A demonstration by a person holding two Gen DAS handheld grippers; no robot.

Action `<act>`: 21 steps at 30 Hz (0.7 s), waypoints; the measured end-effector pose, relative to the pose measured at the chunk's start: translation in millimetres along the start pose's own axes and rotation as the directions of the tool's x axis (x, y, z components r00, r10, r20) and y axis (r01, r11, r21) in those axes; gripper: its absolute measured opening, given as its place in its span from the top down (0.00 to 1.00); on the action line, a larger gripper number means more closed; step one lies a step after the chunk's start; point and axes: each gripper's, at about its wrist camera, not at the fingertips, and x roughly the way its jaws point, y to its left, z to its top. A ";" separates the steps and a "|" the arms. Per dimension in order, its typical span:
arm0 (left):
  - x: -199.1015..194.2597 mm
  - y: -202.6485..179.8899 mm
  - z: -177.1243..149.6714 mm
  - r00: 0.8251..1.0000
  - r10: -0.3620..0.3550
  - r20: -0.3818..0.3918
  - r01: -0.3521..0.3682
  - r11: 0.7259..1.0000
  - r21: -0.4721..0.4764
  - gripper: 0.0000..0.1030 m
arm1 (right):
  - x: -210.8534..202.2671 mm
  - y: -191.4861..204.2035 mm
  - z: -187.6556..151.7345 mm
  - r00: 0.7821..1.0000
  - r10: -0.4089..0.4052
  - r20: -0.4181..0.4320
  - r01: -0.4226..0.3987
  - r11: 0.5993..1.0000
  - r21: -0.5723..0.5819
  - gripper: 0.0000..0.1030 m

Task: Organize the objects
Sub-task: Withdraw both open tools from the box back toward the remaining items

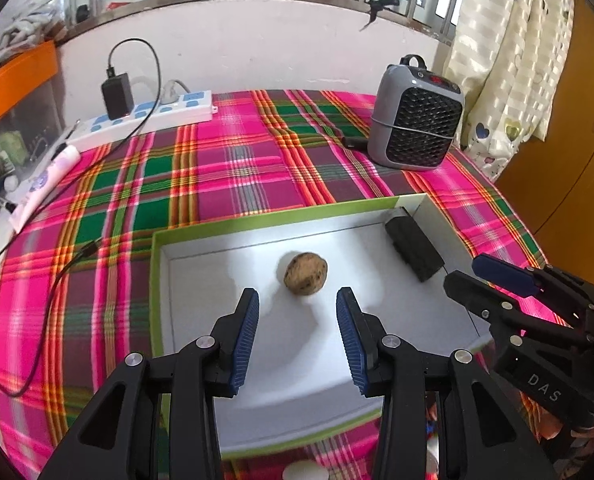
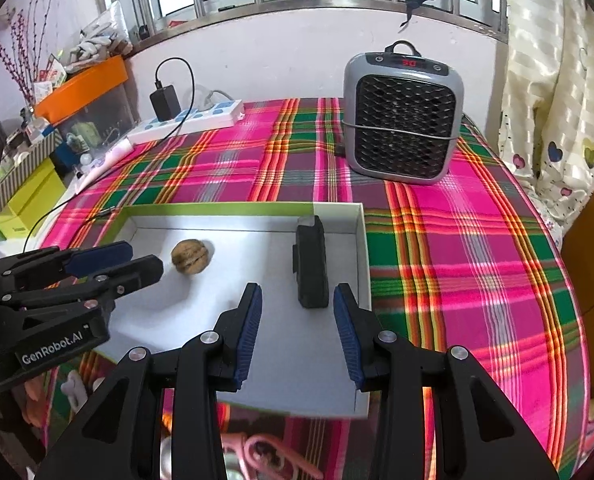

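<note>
So we judge two things sorted: the walnut (image 1: pixel 305 273) lies mid-tray (image 1: pixel 158 280) and the black block (image 2: pixel 312 268) lies along its right wall. Small pale and pink items at the near edge, partly hidden, may remain. Our left gripper (image 1: pixel 297 334) and right gripper (image 2: pixel 297 332) hover above the tray, fingers apart, holding nothing. The low tray rim lies close under both; the plaid cloth (image 2: pixel 477 280) to the right is open, while the heater (image 2: pixel 403 116) stands well back.

Rough walnut (image 1: pixel 305 273), woven plaid cloth (image 1: pixel 233 168)

Plaid-covered table (image 2: pixel 437 240): tray (image 2: pixel 363 248), heater (image 2: pixel 403 120), power strip (image 2: pixel 193 120).
</note>
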 end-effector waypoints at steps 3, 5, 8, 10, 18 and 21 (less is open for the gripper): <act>-8.7 0.8 -6.9 1.000 0.006 0.013 -0.006 1.000 -0.001 0.62 | -6.8 1.7 -5.5 1.000 -0.007 0.007 0.007 1.000 -0.006 0.62; -13.4 1.9 -12.7 1.000 0.001 0.014 -0.001 1.000 -0.005 0.62 | -11.1 3.3 -10.2 1.000 -0.007 0.010 0.007 1.000 -0.011 0.62; -20.2 4.2 -20.4 1.000 0.014 0.021 -0.014 1.000 -0.005 0.62 | -18.6 4.7 -17.0 1.000 -0.001 0.018 0.001 1.000 -0.014 0.62; -24.7 7.1 -25.1 1.000 0.016 0.027 -0.016 1.000 -0.008 0.62 | -24.6 5.5 -22.5 1.000 -0.001 0.027 0.002 1.000 -0.025 0.62; -43.9 23.4 -51.1 0.999 0.021 0.042 -0.020 0.999 -0.039 0.62 | -40.7 6.2 -45.1 0.999 -0.003 0.034 0.005 0.999 -0.054 0.62; -48.3 27.2 -57.7 0.999 0.016 0.038 -0.014 0.999 -0.050 0.62 | -43.5 3.7 -51.8 0.999 0.010 0.034 -0.008 0.999 -0.045 0.62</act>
